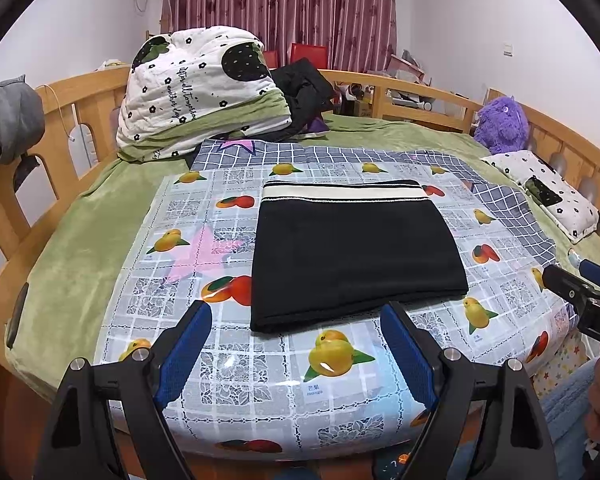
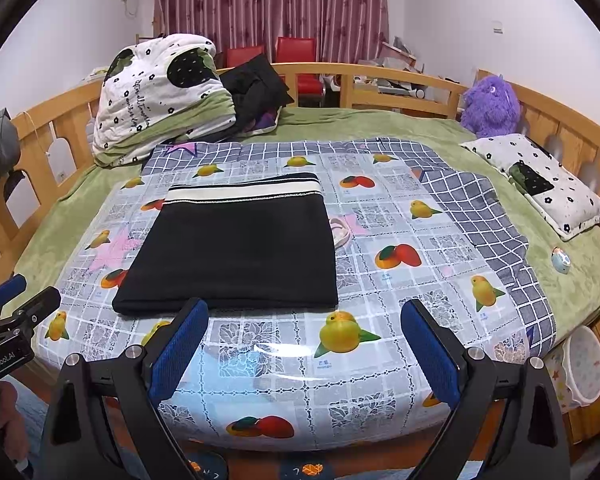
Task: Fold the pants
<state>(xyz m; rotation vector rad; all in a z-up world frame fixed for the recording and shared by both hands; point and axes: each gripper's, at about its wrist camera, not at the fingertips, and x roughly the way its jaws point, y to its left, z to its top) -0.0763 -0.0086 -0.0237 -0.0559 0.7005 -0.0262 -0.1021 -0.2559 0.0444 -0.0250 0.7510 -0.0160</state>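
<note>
pants (image 1: pixel 356 252) lie flat on the fruit-print cloth (image 1: pixel 260 376), already folded into a compact black rectangle, with the striped waistband (image 1: pixel 344 191) at the far edge and the folded edge toward the grippers. the wider side of the pants runs left to right, across the line of both grippers.

the left gripper (image 1: pixel 296 350) stands just before the near edge of the pants, toward their right half; its blue pads (image 1: pixel 188 354) are wide apart and hold nothing. the right gripper (image 2: pixel 304 350) is also just before the near edge, but at the near right corner of the pants, so one pad overlaps that edge in the view and the other is off to the right of them. its pads (image 2: pixel 430 352) are wide apart too, and empty. neither gripper touches the pants. both are about equally near; the left one faces more of the pants.

to my judgement the folding looks nearly finished or finished; one more fold, if wanted, would take the near edge up toward the waistband.

the cloth is smooth and shiny, spread over a checked sheet (image 2: pixel 480 208) on a green blanket (image 1: pixel 84 216). beyond the pants is a folded quilt (image 1: pixel 196 88) at the far left, a purple plush toy (image 2: pixel 490 106) and a small pillow (image 2: pixel 540 184) at the far right. a wooden rail (image 1: pixel 420 92) goes around the bed, and red curtains (image 2: pixel 272 4) hang behind.
</note>
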